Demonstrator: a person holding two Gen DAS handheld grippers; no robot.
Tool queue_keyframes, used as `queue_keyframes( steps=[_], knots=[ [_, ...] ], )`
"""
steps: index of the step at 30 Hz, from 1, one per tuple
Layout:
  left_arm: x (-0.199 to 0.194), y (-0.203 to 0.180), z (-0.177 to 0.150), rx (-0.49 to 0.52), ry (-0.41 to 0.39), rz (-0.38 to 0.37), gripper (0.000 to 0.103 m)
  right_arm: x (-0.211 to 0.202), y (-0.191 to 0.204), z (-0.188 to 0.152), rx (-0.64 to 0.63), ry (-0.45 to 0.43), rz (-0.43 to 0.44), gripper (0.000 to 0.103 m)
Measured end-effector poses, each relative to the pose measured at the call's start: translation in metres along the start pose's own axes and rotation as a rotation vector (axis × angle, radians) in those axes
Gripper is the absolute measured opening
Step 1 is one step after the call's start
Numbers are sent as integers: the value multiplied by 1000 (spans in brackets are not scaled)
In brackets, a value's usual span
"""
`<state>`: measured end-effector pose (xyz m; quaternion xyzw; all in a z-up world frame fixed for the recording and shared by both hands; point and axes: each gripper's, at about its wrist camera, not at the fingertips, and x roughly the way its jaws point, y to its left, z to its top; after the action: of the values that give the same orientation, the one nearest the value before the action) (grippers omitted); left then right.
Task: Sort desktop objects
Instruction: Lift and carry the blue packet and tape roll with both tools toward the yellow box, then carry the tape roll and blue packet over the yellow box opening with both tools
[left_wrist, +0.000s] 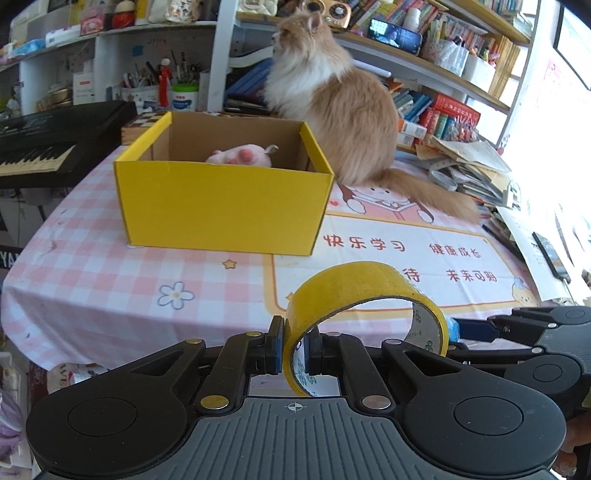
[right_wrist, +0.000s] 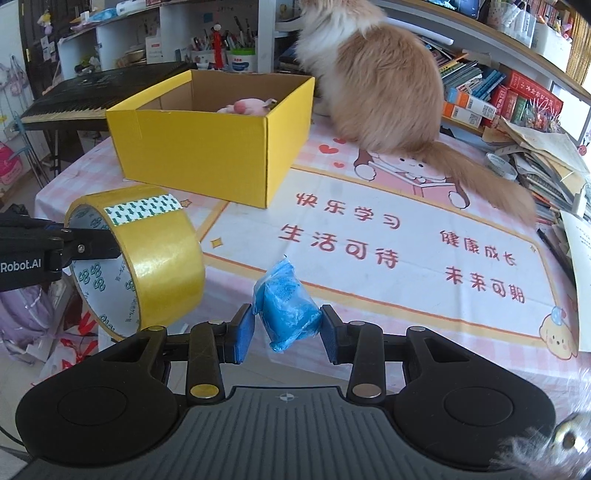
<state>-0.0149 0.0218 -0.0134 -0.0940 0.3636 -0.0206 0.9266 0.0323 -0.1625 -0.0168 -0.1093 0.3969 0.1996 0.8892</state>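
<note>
Above the near table edge (right_wrist: 122, 332), a tape roll (left_wrist: 364, 295) was pinched through its wall by the left gripper (left_wrist: 297, 347), and a blue bag roll (right_wrist: 290, 306) was clamped in the right gripper (right_wrist: 288, 332). Bare tablecloth lay before the yellow box (left_wrist: 225, 206); both grippers were tilted downward.

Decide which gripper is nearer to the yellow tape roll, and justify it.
Left. The left gripper is shut on the yellow tape roll, its fingers pinching the roll's wall. The right gripper holds a blue plastic roll just beside the tape, not touching it.
</note>
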Motion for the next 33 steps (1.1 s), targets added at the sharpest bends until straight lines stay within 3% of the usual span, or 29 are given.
queue_keyframes(
  steps=[8, 33],
  knots=[
    [-10, 12, -2, -14, -14, 25, 9, -2, 9, 1, 17, -6, 17, 35],
    [-38, 48, -6, -66, -66, 121, 9, 4, 57, 18, -97, -32, 109, 35]
  ],
)
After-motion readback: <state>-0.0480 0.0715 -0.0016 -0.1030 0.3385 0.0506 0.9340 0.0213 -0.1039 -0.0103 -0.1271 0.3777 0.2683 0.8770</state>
